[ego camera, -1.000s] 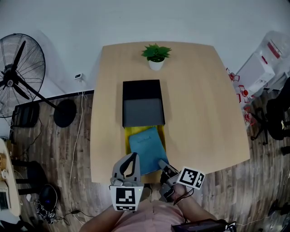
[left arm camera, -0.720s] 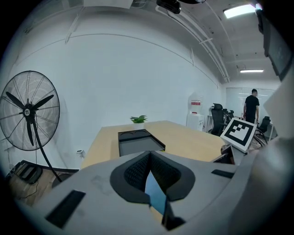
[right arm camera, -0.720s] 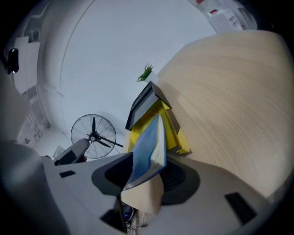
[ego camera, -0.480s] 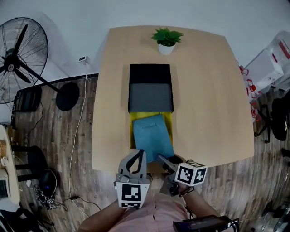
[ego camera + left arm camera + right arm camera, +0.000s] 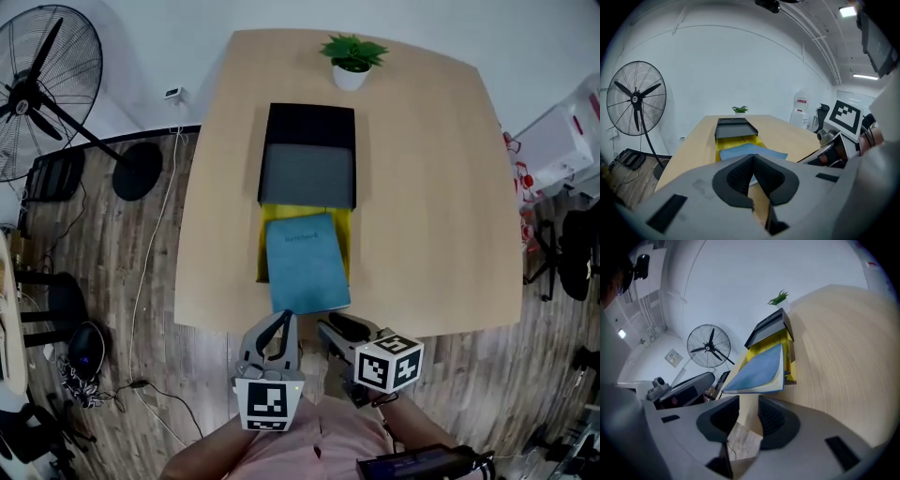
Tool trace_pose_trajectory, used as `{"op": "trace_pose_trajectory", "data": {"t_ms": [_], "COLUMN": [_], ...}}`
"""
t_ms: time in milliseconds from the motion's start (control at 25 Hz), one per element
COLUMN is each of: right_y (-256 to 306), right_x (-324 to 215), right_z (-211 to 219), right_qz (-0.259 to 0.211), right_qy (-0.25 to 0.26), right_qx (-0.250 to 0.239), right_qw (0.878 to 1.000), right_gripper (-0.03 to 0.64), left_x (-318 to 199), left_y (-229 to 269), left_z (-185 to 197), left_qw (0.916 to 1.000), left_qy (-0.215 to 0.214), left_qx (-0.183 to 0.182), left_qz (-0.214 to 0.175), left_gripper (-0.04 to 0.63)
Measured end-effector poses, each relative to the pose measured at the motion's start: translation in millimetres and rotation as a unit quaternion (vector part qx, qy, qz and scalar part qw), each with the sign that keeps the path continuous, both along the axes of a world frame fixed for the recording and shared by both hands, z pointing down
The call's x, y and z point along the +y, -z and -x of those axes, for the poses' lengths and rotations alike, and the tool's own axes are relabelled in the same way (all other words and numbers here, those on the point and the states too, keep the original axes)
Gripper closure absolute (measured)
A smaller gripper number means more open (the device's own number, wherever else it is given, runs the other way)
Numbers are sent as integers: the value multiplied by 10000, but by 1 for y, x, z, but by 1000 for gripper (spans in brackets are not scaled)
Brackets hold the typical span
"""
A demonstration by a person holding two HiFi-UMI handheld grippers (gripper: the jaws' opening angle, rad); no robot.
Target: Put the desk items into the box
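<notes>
A blue notebook (image 5: 305, 262) lies on a yellow folder (image 5: 263, 246) at the near middle of the wooden table (image 5: 431, 187). Just beyond them sits a black open box (image 5: 307, 131) with a grey inside. Both grippers hover at the table's near edge, short of the notebook. My left gripper (image 5: 284, 318) is shut with nothing in it; in the left gripper view its pads (image 5: 740, 174) press together. My right gripper (image 5: 324, 327) is a little open and empty, pointing at the notebook (image 5: 761, 369) and the box (image 5: 768, 326).
A small potted plant (image 5: 352, 58) stands at the table's far edge. A standing fan (image 5: 47, 84) and cables are on the wood floor to the left. A white cabinet (image 5: 562, 141) and a chair are on the right.
Both grippers have drawn back from the notebook's near edge toward the person. The head view has shifted, so the table sits higher in the picture.
</notes>
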State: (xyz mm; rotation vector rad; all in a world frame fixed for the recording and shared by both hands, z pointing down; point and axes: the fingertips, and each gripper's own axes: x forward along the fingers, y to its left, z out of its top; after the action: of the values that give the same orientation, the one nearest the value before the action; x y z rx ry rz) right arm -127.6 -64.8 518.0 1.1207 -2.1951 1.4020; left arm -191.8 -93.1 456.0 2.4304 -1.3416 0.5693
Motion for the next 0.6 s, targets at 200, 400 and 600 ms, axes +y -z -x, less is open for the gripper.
{"op": "trace_pose_trajectory", "data": {"t_ms": [200, 400, 600], "right_y": [6, 5, 1], "right_x": [12, 13, 9], "right_z": [3, 6, 11], "right_qz": [-335, -352, -332], "right_qy": [602, 833, 987], "right_qx": [552, 618, 642], "right_qw": [9961, 9940, 9925], "right_gripper": [615, 615, 615], "left_x": [18, 28, 29], "left_y": [-9, -19, -37], "left_z": [-3, -6, 1], "left_qw": [9997, 9992, 9981], "left_qy": [180, 267, 349], "left_qx": [17, -16, -148], "left_qz": [134, 291, 493], "left_gripper": [583, 584, 583]}}
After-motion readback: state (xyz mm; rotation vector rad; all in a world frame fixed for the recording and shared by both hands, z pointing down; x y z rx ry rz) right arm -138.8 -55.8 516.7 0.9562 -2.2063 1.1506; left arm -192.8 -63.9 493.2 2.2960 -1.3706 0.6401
